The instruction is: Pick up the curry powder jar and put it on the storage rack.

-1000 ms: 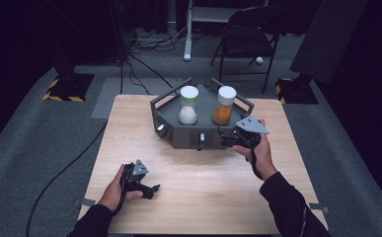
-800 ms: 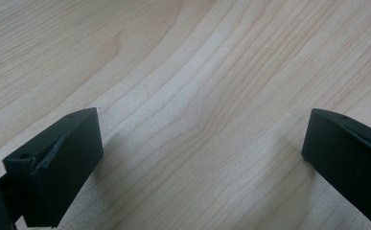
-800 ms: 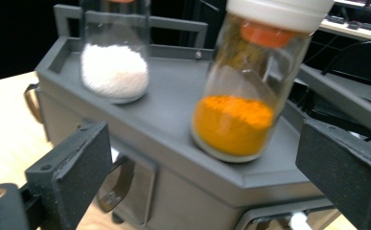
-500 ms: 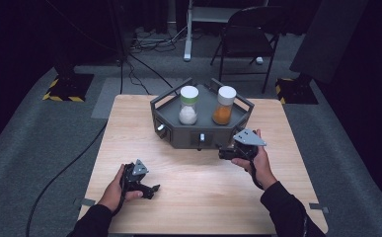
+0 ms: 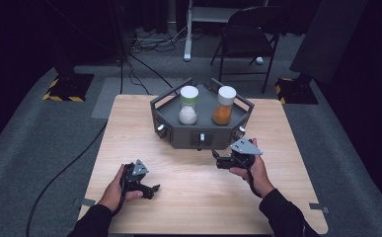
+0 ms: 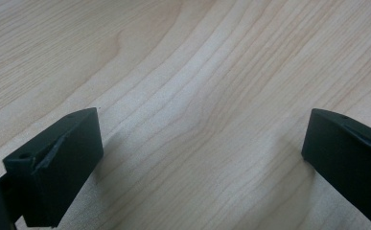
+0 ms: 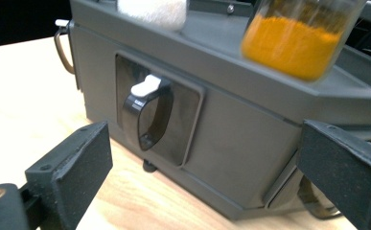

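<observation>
Claws spread: left claw (image 5: 153,189) over table (image 5: 193,187); right claw (image 5: 217,161) facing unlabelled grey box (image 5: 198,134).

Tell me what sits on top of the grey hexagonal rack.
Two white-capped jars stand on the grey rack: one of white powder and one of orange powder. The rack's drawers are closed, so whatever is inside them is hidden.

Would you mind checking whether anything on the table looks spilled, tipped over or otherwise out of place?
Nothing stands out. The white-powder jar and orange-powder jar stand upright and capped on the grey rack, with no powder on the wooden table. The left gripper and right gripper are both open and empty.
</observation>
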